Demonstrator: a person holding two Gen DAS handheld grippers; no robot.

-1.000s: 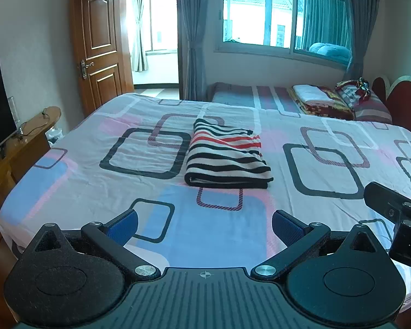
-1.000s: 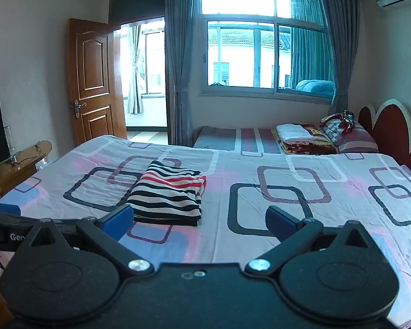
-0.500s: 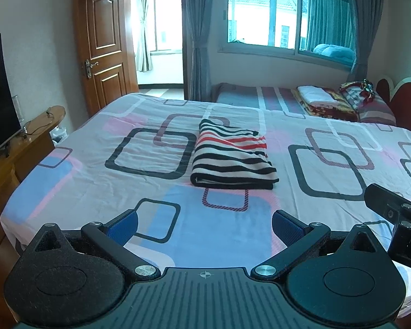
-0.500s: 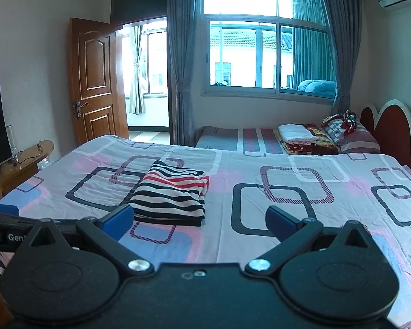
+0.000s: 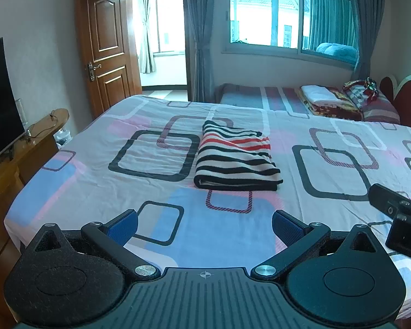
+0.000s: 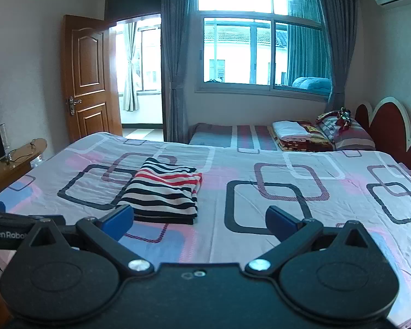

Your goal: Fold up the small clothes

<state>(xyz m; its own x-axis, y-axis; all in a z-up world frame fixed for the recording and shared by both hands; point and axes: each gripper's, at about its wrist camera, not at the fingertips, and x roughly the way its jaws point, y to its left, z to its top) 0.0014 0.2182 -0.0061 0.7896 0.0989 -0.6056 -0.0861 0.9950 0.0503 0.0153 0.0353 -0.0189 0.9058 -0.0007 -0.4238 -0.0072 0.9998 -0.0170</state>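
We see our left gripper [image 5: 204,226] low at the near edge of the bed [image 5: 101,181]. Its two blue pads [image 5: 123,224] are spread wide apart, and they hold nothing. Only bedsheet shows between them.

Our right gripper [image 6: 200,220] is wide open too, with nothing in it.

The striped shirt [image 5: 237,157] is folded into a neat block. It lies flat on the bed, straight ahead of the left gripper and well apart from it. From the right gripper, the shirt [image 6: 164,192] sits ahead and to the left. Its near edge is partly hidden behind the left blue pad [image 6: 117,220] in that view.

We cannot see what kind of top it is, because the folds hide its shape.

At the right edge of the left view, a black piece of the right gripper [image 5: 397,219] pokes in, cut off by the frame.
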